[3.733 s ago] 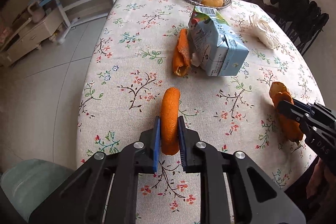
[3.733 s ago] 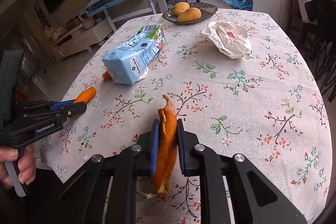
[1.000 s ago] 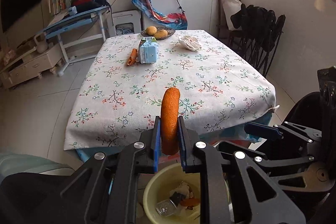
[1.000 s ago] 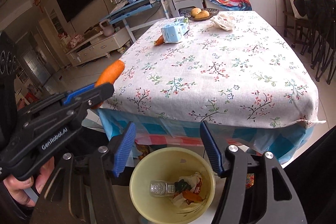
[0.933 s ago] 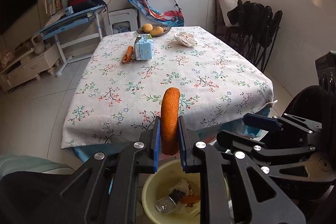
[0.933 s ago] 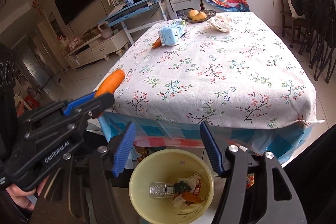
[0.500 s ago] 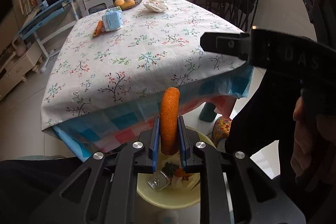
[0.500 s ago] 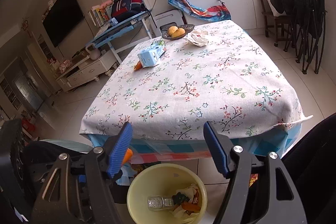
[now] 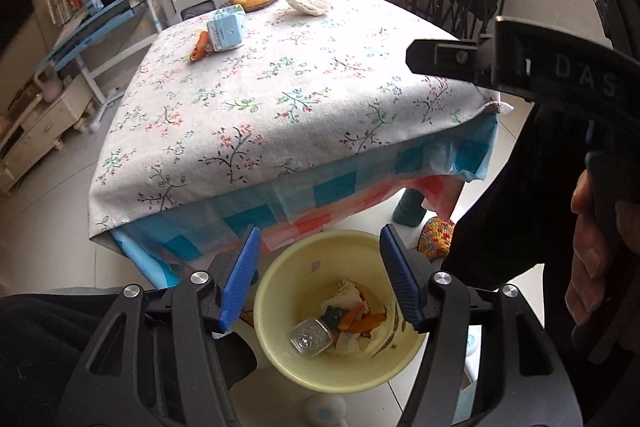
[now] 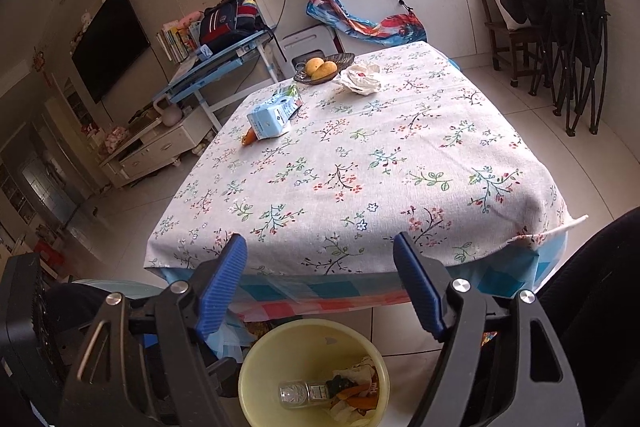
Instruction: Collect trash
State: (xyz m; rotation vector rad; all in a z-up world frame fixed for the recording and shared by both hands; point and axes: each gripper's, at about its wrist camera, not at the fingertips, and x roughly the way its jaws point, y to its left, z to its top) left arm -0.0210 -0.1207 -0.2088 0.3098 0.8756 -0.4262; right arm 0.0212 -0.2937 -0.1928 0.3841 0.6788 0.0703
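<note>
A yellow trash bin (image 9: 276, 291) stands on the floor at the table's near edge; it also shows in the right wrist view (image 10: 256, 363). Orange peels (image 9: 362, 319), a small bottle (image 9: 310, 337) and paper lie in it. My left gripper (image 9: 320, 279) is open and empty just above the bin. My right gripper (image 10: 320, 287) is open and empty, higher above the bin; its body shows in the left wrist view (image 9: 520, 67). On the table (image 9: 280, 107) remain a blue carton (image 9: 226, 31), an orange peel (image 9: 200, 47) beside it and crumpled white paper (image 9: 310, 3).
A dish with two fruits (image 10: 324, 67) stands at the table's far end. Dark folded chairs (image 10: 568, 39) stand on the right, a blue desk (image 10: 216, 67) and a low cabinet (image 10: 156, 147) on the left. A colourful slipper (image 9: 434, 237) lies by the table leg.
My left gripper has opened and the orange peel it held has dropped into the bin. My right gripper has stayed open and risen a little.
</note>
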